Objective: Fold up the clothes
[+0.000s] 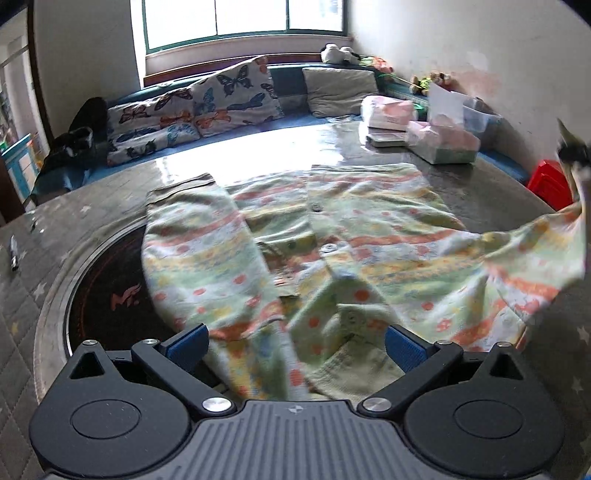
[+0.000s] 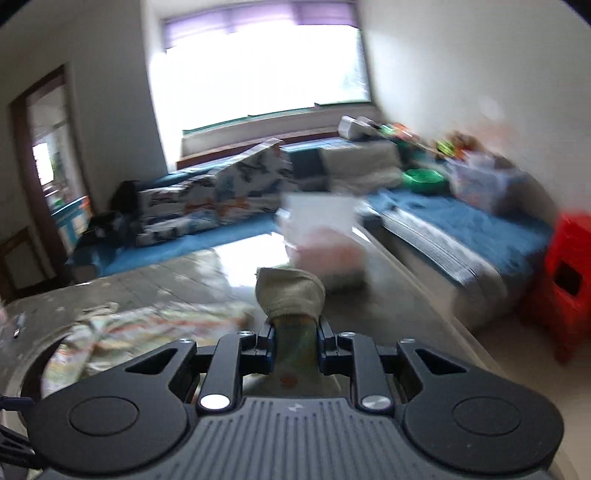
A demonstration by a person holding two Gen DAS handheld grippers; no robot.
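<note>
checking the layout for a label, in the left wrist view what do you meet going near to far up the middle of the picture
Blue-padded fingers of the open left gripper → pastel patterned button-up garment lying on the table → bare glossy stone tabletop → butterfly-print cushions → bright window.

Bare table [image 1: 110,192] lies far and left of the shirt [image 1: 295,236], open to a gripper. Far right is obstructed: plastic boxes [image 1: 439,142] stand clustered near the shirt's far right corner. A small dark object [image 1: 14,254] lies at the left edge.
</note>
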